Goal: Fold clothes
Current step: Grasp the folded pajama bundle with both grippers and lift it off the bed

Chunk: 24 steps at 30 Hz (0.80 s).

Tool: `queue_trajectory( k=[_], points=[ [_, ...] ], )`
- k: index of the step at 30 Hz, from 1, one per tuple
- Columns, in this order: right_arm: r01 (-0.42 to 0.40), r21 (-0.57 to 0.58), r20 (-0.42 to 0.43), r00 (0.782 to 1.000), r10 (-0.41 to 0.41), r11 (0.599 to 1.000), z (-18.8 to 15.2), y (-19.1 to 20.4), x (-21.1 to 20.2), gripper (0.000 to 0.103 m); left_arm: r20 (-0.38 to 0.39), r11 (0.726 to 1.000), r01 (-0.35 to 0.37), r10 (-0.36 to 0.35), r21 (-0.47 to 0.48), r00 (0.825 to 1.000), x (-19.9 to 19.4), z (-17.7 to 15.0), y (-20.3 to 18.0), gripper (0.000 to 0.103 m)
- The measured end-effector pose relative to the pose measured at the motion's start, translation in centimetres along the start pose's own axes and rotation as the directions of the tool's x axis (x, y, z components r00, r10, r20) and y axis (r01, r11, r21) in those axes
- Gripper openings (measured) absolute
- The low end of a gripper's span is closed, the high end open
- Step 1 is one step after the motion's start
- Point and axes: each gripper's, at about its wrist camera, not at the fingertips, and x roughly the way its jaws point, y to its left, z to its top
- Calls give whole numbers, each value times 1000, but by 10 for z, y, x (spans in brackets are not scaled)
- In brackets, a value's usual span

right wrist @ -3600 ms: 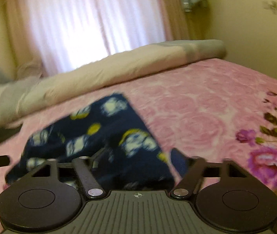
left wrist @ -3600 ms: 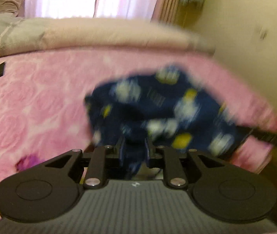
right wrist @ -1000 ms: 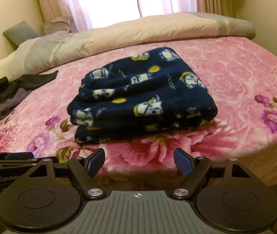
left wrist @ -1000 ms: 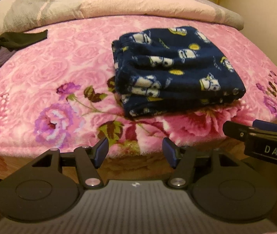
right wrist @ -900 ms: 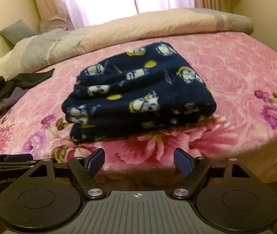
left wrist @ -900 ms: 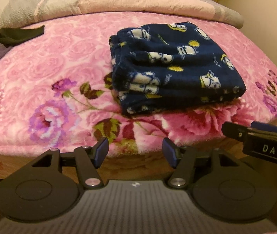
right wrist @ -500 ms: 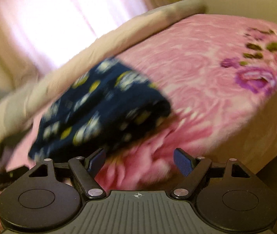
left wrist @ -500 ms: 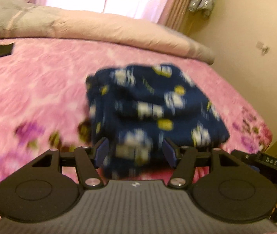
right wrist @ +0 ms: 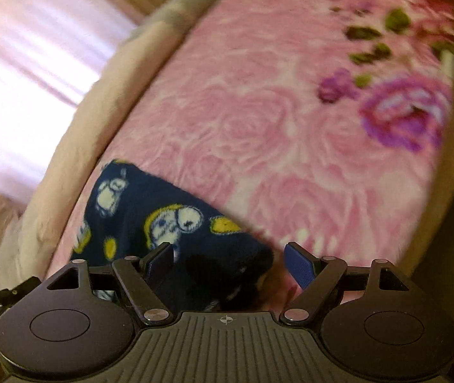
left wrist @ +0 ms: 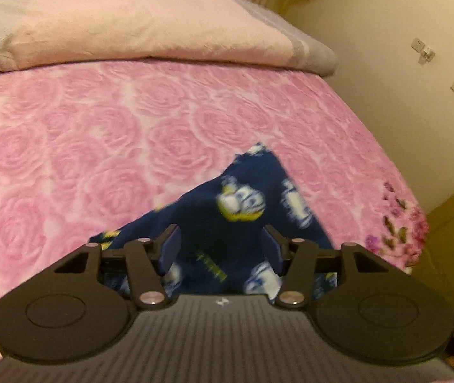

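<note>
Garment [left wrist: 246, 210]: navy, folded, on bed [left wrist: 99, 127]. Left gripper [left wrist: 220, 245] and right gripper [right wrist: 230, 261] over it, jaws wide, empty. Any regrip: catch all layers.

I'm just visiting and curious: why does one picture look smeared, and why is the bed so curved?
Right wrist view: motion blur smears the pink bedspread and the glaring window. Left wrist view: sharper, only the navy garment slightly soft. Both views: the fisheye lens bends the bed's edges.
</note>
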Motion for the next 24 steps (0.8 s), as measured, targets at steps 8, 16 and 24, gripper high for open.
queue_trajectory(
  k=[8, 16, 24],
  points=[
    [90, 390, 24, 994, -107, 917, -10, -4, -27, 80, -207, 986, 136, -113, 100, 972, 56, 85, -4, 59],
    [-35, 700, 196, 970, -144, 713, -51, -12, -17, 80, -399, 932, 273, -163, 237, 902, 153, 134, 0, 62],
    [-121, 712, 308, 939, -152, 692, -68, -12, 13, 80, -506, 912, 404, -316, 71, 802, 224, 133, 12, 58]
  ],
)
